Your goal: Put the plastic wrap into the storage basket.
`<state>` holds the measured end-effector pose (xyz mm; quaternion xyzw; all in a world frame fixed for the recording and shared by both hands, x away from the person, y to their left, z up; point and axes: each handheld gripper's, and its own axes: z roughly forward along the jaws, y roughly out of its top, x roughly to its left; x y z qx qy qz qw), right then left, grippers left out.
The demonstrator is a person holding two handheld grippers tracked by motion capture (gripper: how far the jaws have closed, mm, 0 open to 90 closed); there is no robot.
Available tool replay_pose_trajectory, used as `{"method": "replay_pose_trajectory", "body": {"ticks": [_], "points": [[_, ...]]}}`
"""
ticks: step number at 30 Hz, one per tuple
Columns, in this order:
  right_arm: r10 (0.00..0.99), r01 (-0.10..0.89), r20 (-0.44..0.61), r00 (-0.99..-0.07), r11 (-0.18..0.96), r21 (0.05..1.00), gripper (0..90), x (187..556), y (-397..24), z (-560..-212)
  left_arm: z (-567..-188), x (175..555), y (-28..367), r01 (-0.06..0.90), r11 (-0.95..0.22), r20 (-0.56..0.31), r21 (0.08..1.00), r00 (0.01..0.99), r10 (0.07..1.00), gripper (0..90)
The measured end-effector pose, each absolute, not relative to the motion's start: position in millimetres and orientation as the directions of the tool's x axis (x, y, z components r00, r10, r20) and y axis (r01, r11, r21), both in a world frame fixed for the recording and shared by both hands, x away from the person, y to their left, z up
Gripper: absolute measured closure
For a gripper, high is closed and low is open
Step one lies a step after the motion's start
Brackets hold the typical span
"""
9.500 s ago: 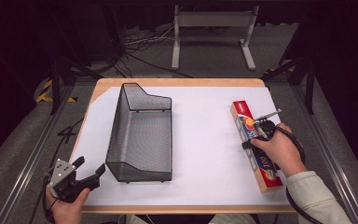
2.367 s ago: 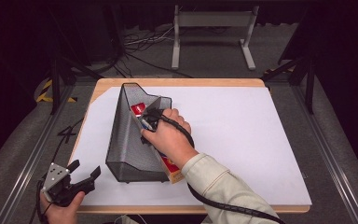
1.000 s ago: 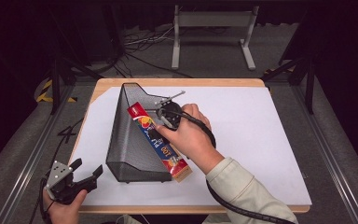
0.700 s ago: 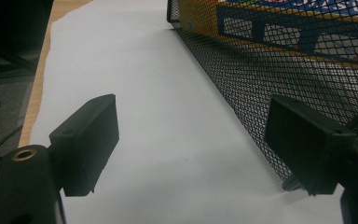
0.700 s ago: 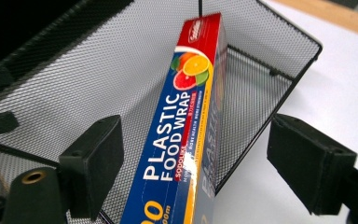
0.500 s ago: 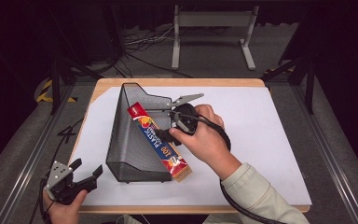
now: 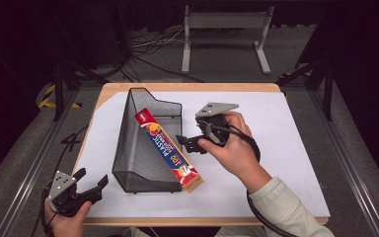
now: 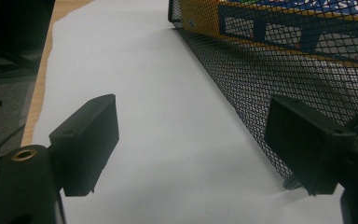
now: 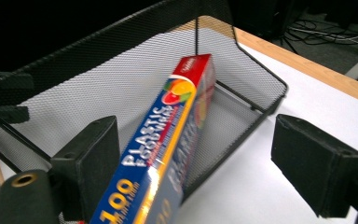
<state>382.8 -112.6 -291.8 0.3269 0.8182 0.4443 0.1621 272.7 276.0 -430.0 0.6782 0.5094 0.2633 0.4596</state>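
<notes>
The long red and blue cardboard box of plastic wrap [image 7: 168, 150] lies slanted in the black wire-mesh basket [image 7: 137, 148], its far end inside and its near end sticking out over the low front rim. The right gripper [image 7: 186, 143] is just beside it with jaws spread, holding nothing. The left gripper [image 7: 91, 185] rests near the basket corner, jaws also spread. The box could tip or slide out, because it only leans on the rim, and a brush from the right gripper might push it
</notes>
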Motion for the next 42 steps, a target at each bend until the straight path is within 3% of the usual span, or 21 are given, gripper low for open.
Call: {"method": "replay_pose_trajectory", "body": {"ticks": [26,39,42], "points": [[0.716,0.313,-0.066,-0.695,0.384,0.869,14.7,374,-234,-306,-430,273,275,0.454,-0.060,-0.111,0.889,0.340,0.934,18.6],[0.735,0.290,-0.105,-0.670,0.390,0.874,12.8,367,-280,-341,-430,273,274,0.450,-0.067,-0.104,0.890,0.344,0.933,18.6],[0.752,0.277,-0.083,-0.654,0.340,0.899,12.7,366,-290,-351,-430,273,275,0.455,-0.064,-0.109,0.888,0.344,0.933,18.6]]}}
